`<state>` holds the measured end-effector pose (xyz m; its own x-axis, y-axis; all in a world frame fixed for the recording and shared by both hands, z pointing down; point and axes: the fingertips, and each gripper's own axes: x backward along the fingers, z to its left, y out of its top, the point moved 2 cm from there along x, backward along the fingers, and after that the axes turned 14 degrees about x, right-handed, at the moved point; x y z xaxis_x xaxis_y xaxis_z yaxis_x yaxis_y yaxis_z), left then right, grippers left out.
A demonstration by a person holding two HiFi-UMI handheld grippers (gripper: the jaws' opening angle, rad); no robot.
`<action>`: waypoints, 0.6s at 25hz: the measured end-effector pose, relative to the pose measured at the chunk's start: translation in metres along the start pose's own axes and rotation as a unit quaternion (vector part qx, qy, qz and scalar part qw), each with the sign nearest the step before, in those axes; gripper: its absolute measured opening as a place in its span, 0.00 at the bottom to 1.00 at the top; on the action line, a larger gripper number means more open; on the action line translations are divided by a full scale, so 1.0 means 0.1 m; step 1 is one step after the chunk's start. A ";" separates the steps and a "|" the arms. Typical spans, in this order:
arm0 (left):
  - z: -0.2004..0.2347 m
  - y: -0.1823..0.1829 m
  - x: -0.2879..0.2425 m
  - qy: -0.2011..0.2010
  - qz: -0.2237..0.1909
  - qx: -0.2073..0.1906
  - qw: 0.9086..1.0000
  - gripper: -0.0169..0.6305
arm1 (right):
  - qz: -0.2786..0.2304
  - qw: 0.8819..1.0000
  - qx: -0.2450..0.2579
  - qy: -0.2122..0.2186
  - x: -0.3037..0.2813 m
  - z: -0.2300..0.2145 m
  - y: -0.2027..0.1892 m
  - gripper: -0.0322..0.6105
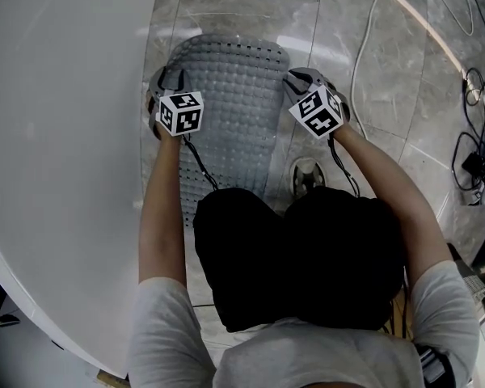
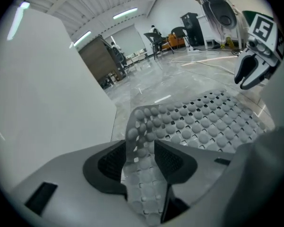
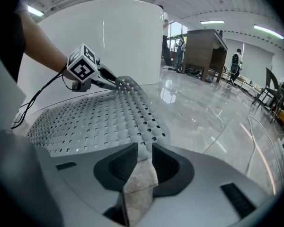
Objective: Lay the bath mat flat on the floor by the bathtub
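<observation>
The grey bath mat is lying on the marble floor, just right of the white bathtub. I'm pinching its left edge with the left gripper and its right edge with the right gripper.

Count: 1 bathtub; 1 bath mat beside the bathtub; 2 claws, left claw and right claw; 1 floor drain farther from the bathtub.

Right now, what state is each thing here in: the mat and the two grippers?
bath mat: spread on the floor beside the bathtub, side edges pinched up, not fully flat.
left gripper: shut on the mat's edge next to the tub.
right gripper: shut on the opposite edge.
</observation>
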<state>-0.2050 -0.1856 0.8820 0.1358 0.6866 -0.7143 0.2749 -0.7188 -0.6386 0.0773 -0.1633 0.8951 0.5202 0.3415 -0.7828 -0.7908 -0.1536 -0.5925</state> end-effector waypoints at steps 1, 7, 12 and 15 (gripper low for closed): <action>0.02 -0.02 0.01 0.005 0.002 0.021 1.000 0.29 | 0.000 1.000 0.002 0.002 0.01 0.00 0.00 0.18; 0.00 -0.18 0.11 -0.008 0.034 0.048 0.998 0.29 | -0.005 1.000 0.011 0.014 0.02 -0.08 0.12 0.19; -0.06 -0.01 0.25 -0.052 0.024 0.024 0.998 0.29 | -0.013 0.998 0.056 0.026 0.03 -0.13 0.41 0.19; 0.02 0.34 0.27 -0.081 0.013 0.023 0.996 0.29 | -0.043 0.995 0.085 0.030 0.02 -0.30 0.87 0.17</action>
<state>-0.1936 -0.1919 0.8402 -0.0133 0.6436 -0.7652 0.2288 -0.7430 -0.6289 0.0193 -0.2034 0.8366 0.6028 0.2908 -0.7430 -0.7826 0.0342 -0.6215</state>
